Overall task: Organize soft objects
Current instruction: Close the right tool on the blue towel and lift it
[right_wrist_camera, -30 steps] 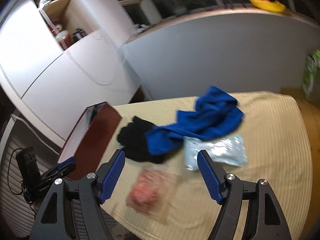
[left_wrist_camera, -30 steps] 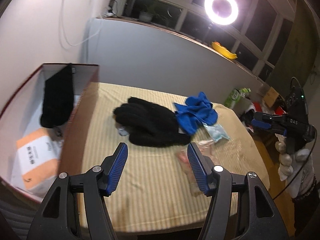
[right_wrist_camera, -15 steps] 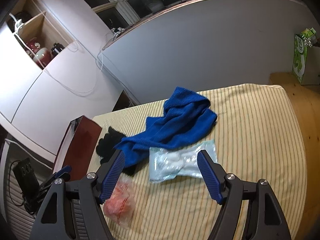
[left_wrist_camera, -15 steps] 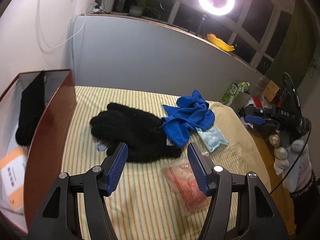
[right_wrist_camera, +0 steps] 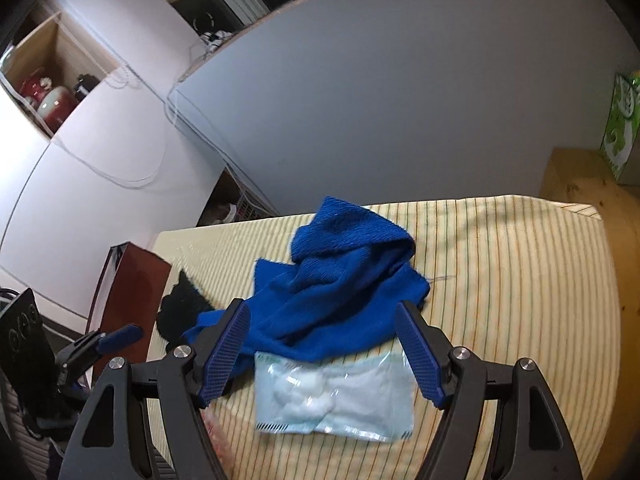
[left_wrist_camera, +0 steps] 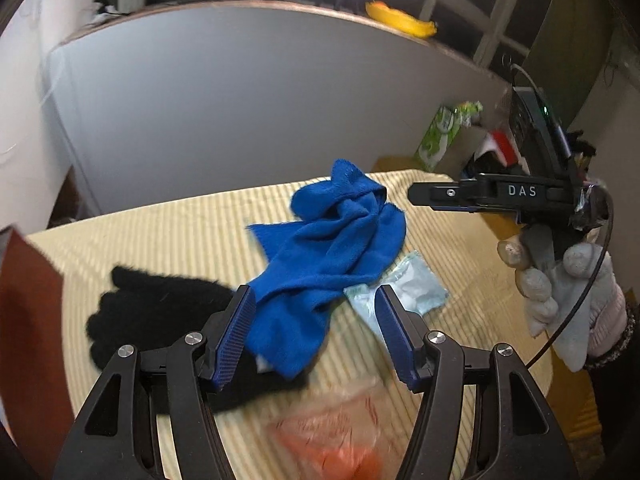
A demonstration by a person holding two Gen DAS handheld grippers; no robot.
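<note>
Both grippers nearer blue towel (left_wrist_camera: 336, 248) than before; jaws apart, empty.

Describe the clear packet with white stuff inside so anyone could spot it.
On the striped yellow tablecloth, find the crumpled blue towel. The packet lies flat against the towel's near edge, partly tucked under it. It alone is see-through, holding white cotton-like lumps.

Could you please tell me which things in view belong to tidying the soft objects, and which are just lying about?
Part of the job:
- crumpled blue terry cloth
- black fuzzy glove
- clear packet of white cotton balls
- clear bag of orange-red contents
- dark red box

Just lying about:
- green and white carton
- yellow object on the ledge
- red and white pots on the shelf
</note>
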